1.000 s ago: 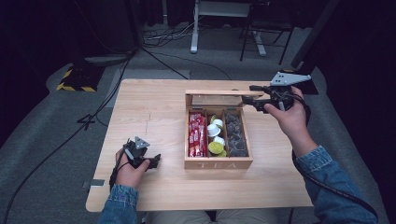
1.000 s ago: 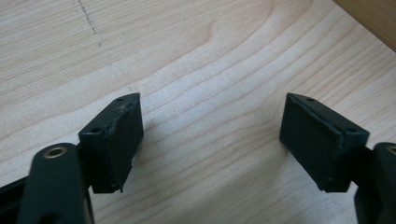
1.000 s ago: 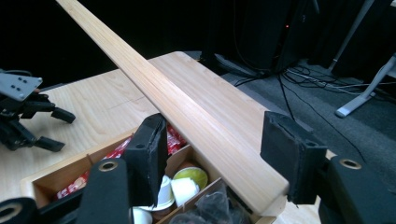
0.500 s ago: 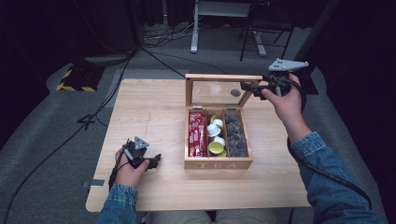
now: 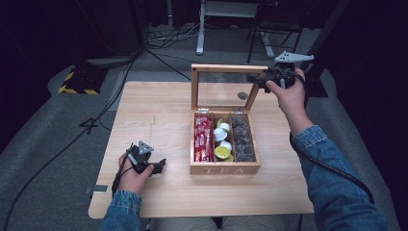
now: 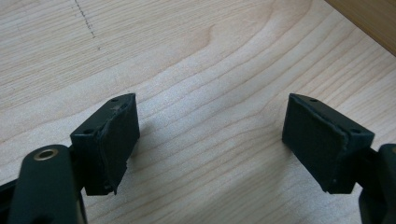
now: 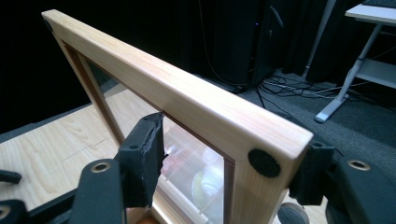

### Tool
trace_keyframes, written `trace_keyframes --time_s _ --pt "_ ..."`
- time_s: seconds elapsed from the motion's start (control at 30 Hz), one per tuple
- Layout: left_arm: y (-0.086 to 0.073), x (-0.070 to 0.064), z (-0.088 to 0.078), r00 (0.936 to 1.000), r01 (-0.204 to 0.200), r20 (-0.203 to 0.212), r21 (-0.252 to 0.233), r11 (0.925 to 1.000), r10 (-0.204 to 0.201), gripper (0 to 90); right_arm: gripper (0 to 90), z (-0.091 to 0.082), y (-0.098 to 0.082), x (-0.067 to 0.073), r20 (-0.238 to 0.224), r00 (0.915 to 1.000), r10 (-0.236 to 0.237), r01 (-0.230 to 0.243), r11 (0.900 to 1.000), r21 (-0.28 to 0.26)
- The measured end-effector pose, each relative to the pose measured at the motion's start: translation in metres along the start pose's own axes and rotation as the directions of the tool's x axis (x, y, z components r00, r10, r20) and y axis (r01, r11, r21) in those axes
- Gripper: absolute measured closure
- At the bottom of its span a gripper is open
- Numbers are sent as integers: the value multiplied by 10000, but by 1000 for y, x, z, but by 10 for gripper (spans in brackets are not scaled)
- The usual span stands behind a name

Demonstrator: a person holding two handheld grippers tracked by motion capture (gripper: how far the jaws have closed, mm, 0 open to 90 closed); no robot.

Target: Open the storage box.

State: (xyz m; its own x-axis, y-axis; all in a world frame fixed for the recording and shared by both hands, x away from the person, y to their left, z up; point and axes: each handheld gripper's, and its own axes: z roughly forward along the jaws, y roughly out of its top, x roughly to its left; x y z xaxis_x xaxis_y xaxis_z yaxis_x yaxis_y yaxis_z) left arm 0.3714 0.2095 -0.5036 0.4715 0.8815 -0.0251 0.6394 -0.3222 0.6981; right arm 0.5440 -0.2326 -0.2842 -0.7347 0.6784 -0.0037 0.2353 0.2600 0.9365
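Lid (image 5: 226, 89) of the tea box (image 5: 224, 166) stands upright near the surface's (image 5: 159, 110) far edge, right tongs (image 5: 255, 79) at its top right corner. Left tongs (image 6: 210, 144) gape, empty. Right tongs (image 7: 229, 161), just opening, straddle the lid's (image 7: 187, 105) corner.

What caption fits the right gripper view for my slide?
Right gripper straddling the front corner of the tea box's raised glass lid, jaws having just been opening, box contents visible through the pane.
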Motion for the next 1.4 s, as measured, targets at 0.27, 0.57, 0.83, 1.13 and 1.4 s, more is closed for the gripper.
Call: trace_keyframes --time_s 0.27,0.57,0.83,1.13,1.4 --pt "0 0 0 10000 -22 4 -5 10000 22 192 450 10 -3 -12 180 9993 341 -341 9994 11" --pt "0 0 0 10000 -22 4 0 10000 22 192 468 20 -14 -26 431 9961 766 -776 9967 222" --pt "0 0 0 10000 -20 4 -2 10000 20 192 458 28 -17 -30 650 9946 806 -827 9961 301" --pt "0 0 0 10000 -25 2 -5 10000 25 192 398 36 -22 -31 842 9925 890 -929 9947 440" --pt "0 0 0 10000 -15 1 -23 10000 15 192 336 43 -26 -32 957 9915 886 -940 9941 539"
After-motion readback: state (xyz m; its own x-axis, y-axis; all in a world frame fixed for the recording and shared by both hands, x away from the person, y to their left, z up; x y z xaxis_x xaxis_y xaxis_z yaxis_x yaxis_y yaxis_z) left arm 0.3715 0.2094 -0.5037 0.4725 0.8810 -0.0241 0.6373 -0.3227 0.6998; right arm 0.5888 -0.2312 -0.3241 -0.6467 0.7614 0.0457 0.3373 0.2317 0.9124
